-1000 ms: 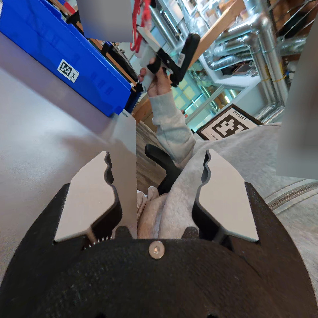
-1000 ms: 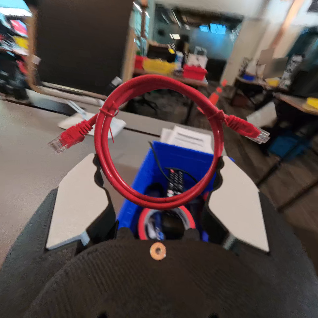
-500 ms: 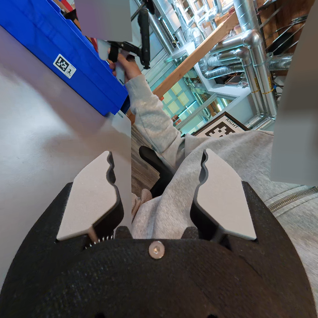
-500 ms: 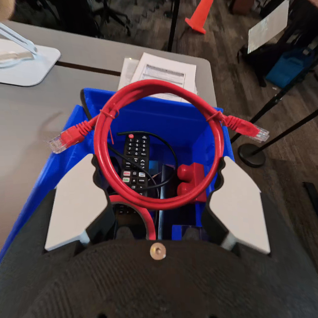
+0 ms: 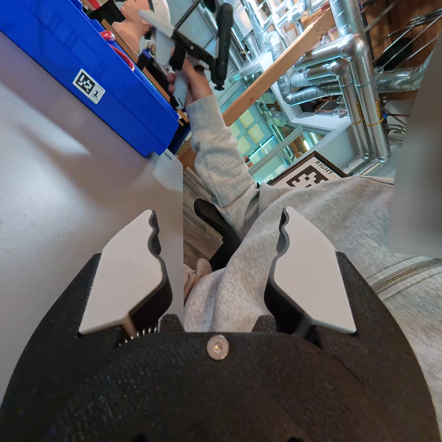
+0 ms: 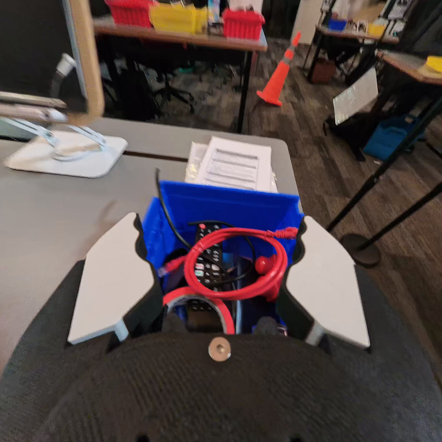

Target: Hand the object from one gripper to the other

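The red coiled network cable lies loose inside the blue bin, on top of a black remote. My right gripper is open and empty, above the bin's near end. My left gripper is open and empty, held low by the grey table's edge and pointing at the person's grey sweatshirt. In the left wrist view the blue bin stands at the upper left, with a hand holding the right gripper's handle above it.
The bin also holds a red tape roll, a red knob-like piece and a black wire. Papers lie behind the bin and a white monitor stand is at the far left. An orange cone stands on the floor. The black remote is about 15 cm from my right fingertips.
The red cable was stretched between my right gripper's fingers; now it has dropped into the blue bin. The right gripper's view has tilted up and back. The left gripper has barely moved.
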A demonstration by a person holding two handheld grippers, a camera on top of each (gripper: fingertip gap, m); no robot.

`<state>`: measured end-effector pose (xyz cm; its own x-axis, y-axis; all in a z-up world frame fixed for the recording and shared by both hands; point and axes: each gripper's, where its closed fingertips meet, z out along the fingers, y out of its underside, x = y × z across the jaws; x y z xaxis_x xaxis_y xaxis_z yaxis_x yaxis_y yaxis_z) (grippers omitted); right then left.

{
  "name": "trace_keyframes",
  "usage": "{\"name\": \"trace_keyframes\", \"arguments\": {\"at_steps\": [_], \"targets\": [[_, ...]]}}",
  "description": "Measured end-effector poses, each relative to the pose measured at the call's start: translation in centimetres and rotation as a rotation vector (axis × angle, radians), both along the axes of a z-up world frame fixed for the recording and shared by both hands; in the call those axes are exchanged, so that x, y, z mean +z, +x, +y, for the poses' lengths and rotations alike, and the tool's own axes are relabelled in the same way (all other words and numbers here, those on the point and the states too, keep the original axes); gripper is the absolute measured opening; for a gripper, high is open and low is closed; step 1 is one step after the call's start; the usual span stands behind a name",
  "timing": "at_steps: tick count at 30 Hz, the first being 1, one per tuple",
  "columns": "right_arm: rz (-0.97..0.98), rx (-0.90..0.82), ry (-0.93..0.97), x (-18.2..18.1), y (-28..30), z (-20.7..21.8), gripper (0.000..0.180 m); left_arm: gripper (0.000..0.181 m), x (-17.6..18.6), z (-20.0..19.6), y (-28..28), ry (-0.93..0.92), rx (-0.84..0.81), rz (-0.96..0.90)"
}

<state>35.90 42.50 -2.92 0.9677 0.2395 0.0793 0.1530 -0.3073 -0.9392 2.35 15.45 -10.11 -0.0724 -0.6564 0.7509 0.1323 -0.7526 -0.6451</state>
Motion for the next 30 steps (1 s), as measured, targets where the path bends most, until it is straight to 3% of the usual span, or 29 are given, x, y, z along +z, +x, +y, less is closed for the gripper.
{"name": "trace_keyframes", "arguments": {"at_steps": [6,10,13,18,23,30], "targets": [[0.136,0.247,0.179,6.6,-8.1,-3.4,0.103,0.097,-0.4,-0.1,0.2,0.013,-0.002,0.025],[0.226,0.52,0.242,8.0,-17.0,-7.7,0.084,0.096,-0.7,0.0,0.2,0.024,0.004,0.044],[0.258,0.723,0.226,5.6,-23.9,-11.7,0.071,0.095,-1.0,0.0,0.1,0.056,0.014,0.074],[0.206,0.925,0.136,-2.0,-31.6,-17.0,0.054,0.085,-1.6,0.1,-0.1,0.153,0.037,0.153],[0.106,1.035,0.032,-7.4,-34.4,-18.9,0.048,0.054,-2.0,1.1,-1.0,0.253,0.107,0.233],[0.219,1.143,-0.165,-10.3,-36.0,-20.4,0.041,0.023,1.5,3.5,-4.6,0.353,0.309,0.156]]}}
